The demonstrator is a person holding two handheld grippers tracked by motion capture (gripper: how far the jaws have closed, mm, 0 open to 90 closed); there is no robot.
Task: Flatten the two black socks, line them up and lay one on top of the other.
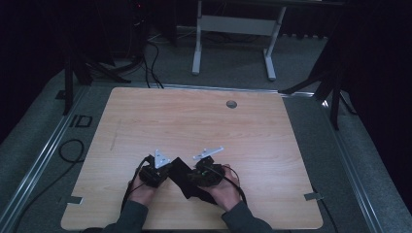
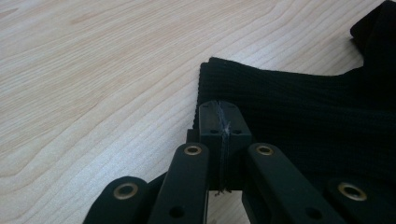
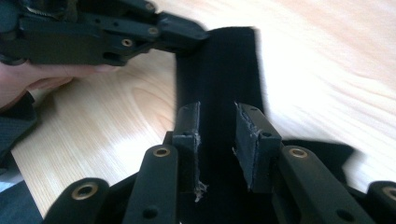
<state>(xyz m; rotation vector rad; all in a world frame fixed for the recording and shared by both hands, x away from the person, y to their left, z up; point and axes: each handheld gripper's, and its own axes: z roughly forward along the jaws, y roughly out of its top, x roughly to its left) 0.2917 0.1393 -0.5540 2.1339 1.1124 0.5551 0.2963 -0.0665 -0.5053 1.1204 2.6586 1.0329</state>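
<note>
Beyond my wooden table (image 1: 204, 121), with its small grey grommet (image 1: 231, 104) near the far edge, stood a white-legged desk frame (image 1: 233, 34). Black cables (image 1: 150, 63) trailed across the grey carpet (image 1: 43, 141).

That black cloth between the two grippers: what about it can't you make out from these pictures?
- Its kind: high view, black knit cloth too small and dark.
- Its near end: hidden under the right gripper.
- Whether the left gripper pinches it: jaws closed at its edge, contact unclear.
</note>
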